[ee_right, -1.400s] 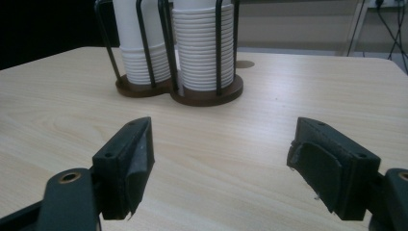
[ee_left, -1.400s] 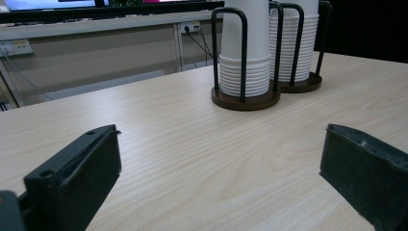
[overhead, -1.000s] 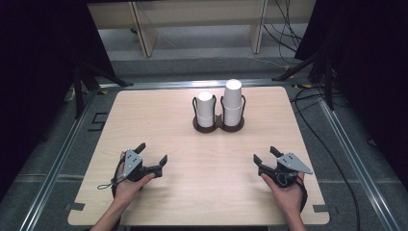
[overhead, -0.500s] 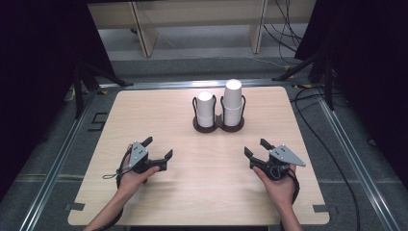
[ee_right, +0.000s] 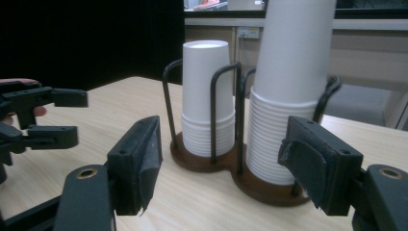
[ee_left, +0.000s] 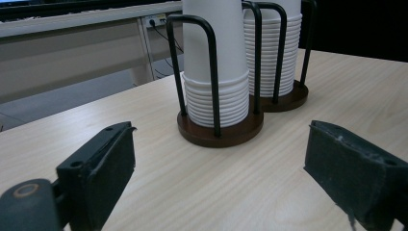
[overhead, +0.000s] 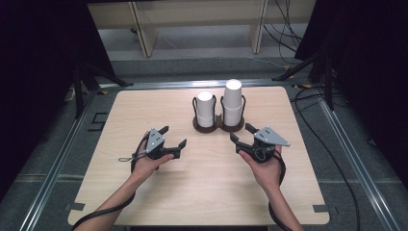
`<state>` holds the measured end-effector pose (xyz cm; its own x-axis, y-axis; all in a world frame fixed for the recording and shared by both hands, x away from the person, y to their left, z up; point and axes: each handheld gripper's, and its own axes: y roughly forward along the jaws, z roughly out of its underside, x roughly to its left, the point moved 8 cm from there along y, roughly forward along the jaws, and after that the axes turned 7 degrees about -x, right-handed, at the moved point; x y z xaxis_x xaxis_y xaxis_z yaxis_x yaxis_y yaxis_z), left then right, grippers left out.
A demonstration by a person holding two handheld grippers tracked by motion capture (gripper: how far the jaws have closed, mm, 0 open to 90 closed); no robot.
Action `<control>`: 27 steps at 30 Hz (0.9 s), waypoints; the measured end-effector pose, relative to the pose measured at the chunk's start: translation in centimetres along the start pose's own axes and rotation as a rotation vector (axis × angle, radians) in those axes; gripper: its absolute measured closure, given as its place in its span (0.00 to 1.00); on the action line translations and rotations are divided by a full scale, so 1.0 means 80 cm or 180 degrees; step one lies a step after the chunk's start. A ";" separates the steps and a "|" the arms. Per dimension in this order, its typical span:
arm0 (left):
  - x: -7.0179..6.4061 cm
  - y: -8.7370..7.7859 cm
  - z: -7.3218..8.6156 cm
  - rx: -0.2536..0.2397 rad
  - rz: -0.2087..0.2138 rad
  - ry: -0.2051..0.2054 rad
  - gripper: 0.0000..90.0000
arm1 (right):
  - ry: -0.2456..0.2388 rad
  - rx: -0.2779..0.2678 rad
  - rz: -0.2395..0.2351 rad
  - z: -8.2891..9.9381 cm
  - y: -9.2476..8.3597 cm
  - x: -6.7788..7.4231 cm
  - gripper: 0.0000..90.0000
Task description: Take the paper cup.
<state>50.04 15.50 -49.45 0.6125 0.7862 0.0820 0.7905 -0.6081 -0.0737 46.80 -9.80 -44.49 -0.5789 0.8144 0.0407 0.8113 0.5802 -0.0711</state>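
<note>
White paper cups in two upside-down stacks, a shorter stack [overhead: 205,109] and a taller stack [overhead: 232,105], sit side by side in a dark brown round-based holder with black wire loops [overhead: 219,126] toward the far middle of the light wooden table [overhead: 144,202]. Both grippers hover just short of it, apart from the cups. Left gripper [overhead: 172,137] and right gripper [overhead: 242,133] have jaws apart with nothing between them, though both have just been closing a bit.
</note>
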 end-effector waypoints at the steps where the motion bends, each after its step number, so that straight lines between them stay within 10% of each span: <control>1: 0.000 0.004 -0.001 0.0000 0.0012 0.0015 0.12 | 0.0036 0.0000 -0.0030 -0.004 0.009 0.004 0.34; 27: -0.002 0.115 0.009 0.0315 0.0104 0.0090 0.16 | -0.0029 0.0178 -0.0066 -0.034 0.152 0.019 0.36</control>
<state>57.20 9.83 -50.83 0.6390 0.7619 0.1059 0.7663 -0.6183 -0.1746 56.03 -1.46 -42.55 -0.5965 0.8019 0.0336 0.7935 0.5955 -0.1259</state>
